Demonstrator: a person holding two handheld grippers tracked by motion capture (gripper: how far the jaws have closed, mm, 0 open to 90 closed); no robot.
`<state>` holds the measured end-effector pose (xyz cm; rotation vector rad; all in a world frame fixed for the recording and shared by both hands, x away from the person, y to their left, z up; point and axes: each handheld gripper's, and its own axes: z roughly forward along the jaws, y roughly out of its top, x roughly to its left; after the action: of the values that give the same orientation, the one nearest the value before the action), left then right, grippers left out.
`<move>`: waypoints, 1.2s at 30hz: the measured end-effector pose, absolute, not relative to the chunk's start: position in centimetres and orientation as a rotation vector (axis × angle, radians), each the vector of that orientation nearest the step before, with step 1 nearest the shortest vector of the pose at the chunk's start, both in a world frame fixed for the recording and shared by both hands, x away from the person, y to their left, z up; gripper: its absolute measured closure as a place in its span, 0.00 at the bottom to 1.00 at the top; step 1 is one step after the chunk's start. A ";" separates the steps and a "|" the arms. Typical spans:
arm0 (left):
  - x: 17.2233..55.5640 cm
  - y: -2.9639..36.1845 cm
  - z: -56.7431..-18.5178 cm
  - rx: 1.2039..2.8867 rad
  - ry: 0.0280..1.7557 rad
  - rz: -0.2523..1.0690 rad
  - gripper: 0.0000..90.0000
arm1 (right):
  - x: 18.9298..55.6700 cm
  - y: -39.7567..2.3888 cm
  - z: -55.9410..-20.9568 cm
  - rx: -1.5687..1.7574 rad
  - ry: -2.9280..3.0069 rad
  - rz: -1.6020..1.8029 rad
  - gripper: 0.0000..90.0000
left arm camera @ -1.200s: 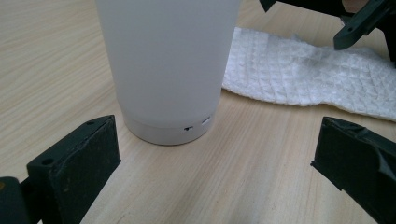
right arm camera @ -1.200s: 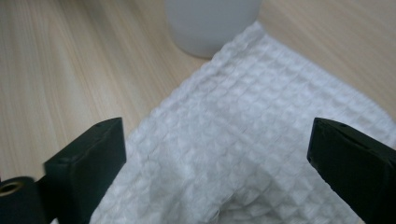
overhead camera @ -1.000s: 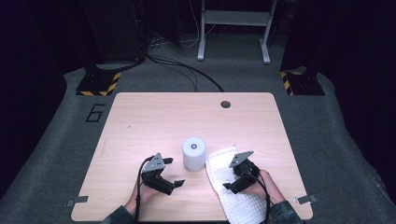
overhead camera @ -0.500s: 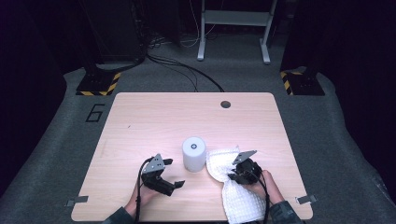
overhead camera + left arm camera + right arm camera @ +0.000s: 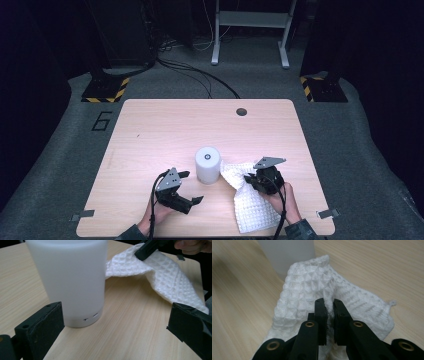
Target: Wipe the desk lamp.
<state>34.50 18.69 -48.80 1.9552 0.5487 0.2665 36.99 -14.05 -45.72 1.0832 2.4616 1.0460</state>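
Left gripper (image 5: 188, 187): jaws wide apart, nothing between them, just left of the white frosted plastic cylinder (image 5: 207, 164), roughly where it was. Right gripper (image 5: 251, 179): jaws have just been closing, now pinched on the white waffle-weave cloth (image 5: 252, 207); its near-cylinder edge is bunched and lifted off the light wooden table (image 5: 150, 135), flatter before.

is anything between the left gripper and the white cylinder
Nothing visible. The left gripper is open, and bare table lies between its fingers and the white cylinder. The waffle cloth, pinched by the right gripper, lies off to the cylinder's side.
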 end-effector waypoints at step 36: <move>34.4 10.7 -48.4 2.012 0.439 0.196 0.11 | 34.5 -9.9 -42.7 0.901 2.585 1.251 0.93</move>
<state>34.41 10.67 -48.42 2.0123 0.4390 0.1961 34.48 -9.89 -42.69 0.9008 2.5846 1.2515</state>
